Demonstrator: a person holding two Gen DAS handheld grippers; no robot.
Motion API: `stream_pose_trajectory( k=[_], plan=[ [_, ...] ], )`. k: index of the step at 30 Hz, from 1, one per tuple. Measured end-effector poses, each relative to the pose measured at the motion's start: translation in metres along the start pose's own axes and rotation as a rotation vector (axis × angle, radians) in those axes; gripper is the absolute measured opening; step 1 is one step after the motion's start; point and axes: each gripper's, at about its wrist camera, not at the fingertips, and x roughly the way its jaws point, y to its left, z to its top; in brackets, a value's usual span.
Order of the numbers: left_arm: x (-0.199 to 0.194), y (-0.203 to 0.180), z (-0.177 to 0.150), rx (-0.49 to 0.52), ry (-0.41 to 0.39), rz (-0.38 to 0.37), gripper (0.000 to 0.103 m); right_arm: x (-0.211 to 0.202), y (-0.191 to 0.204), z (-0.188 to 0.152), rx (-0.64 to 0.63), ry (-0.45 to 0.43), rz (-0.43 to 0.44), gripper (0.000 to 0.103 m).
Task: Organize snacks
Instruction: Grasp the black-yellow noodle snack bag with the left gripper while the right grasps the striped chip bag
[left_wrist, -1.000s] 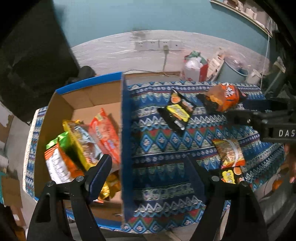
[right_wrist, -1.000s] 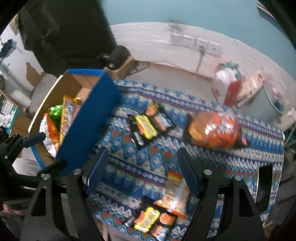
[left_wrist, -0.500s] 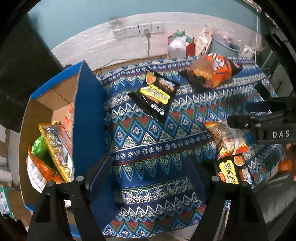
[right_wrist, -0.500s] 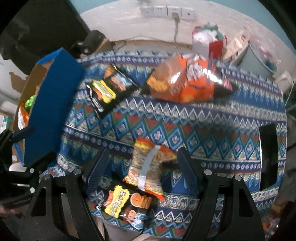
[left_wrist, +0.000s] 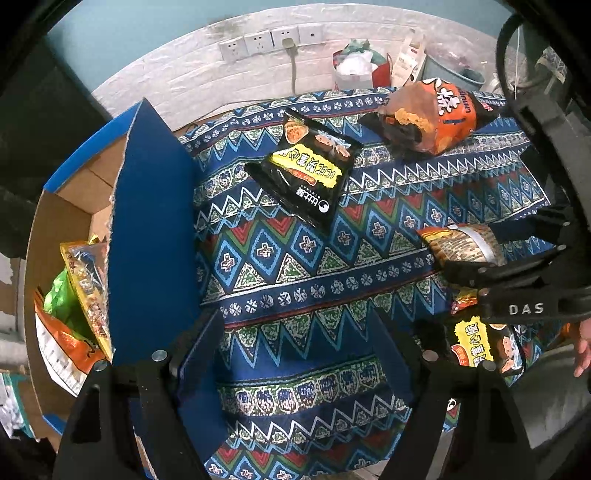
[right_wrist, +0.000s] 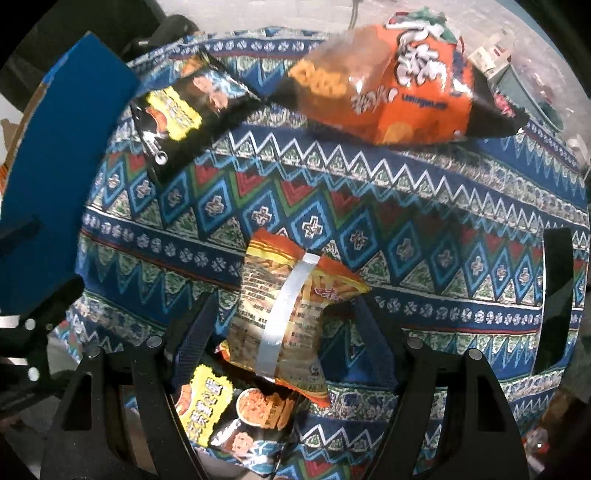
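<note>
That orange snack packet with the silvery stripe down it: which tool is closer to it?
The right tool. Its open fingers straddle the orange snack packet with the silvery stripe without pressing it. The left tool is open over bare patterned cloth, off to the packet's side.

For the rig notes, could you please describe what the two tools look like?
Both are black, with two angular fingers faced in ribbed blue pads and silver screw heads: left tool, right tool. From the left view, the right tool's body bears white "DAS" lettering. No sleeves are visible.
</note>
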Motion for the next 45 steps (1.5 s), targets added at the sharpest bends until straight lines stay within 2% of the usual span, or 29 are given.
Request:
stream_pose_trajectory(
  k=[6,7,8,12,23,28,32,36,42,45],
  plan=[
    [0.008,0.001,0.007,-0.004,0.014,-0.002,0.081,0.015,-0.008,0.002,-0.006,0.027,-0.006,0.074],
    [0.010,0.001,0.009,-0.004,0.017,0.000,0.081,0.015,-0.008,0.002,-0.015,0.025,-0.002,0.066],
    [0.012,0.001,0.011,-0.004,0.020,0.000,0.081,0.014,-0.009,0.002,-0.026,0.021,0.002,0.048],
    [0.018,0.002,0.026,-0.011,0.014,-0.007,0.081,0.007,-0.012,0.004,-0.063,-0.021,-0.033,0.043],
    [0.041,-0.009,0.079,0.043,-0.001,-0.009,0.082,-0.015,-0.057,0.014,-0.022,-0.140,-0.040,0.043],
    [0.049,-0.015,0.099,0.082,-0.021,0.007,0.082,-0.007,-0.079,0.019,0.006,-0.137,-0.019,0.043],
    [0.064,-0.023,0.110,0.115,-0.007,0.022,0.083,-0.001,-0.089,0.015,0.016,-0.130,-0.013,0.043],
    [0.077,-0.033,0.114,0.174,-0.012,0.091,0.086,0.000,-0.096,0.013,0.032,-0.129,0.000,0.043],
    [0.100,-0.032,0.121,0.165,0.031,0.072,0.086,0.000,-0.102,0.008,0.045,-0.128,0.020,0.043],
    [0.107,-0.024,0.124,0.130,0.031,0.057,0.090,0.000,-0.101,0.009,0.042,-0.129,0.029,0.043]
  ],
)
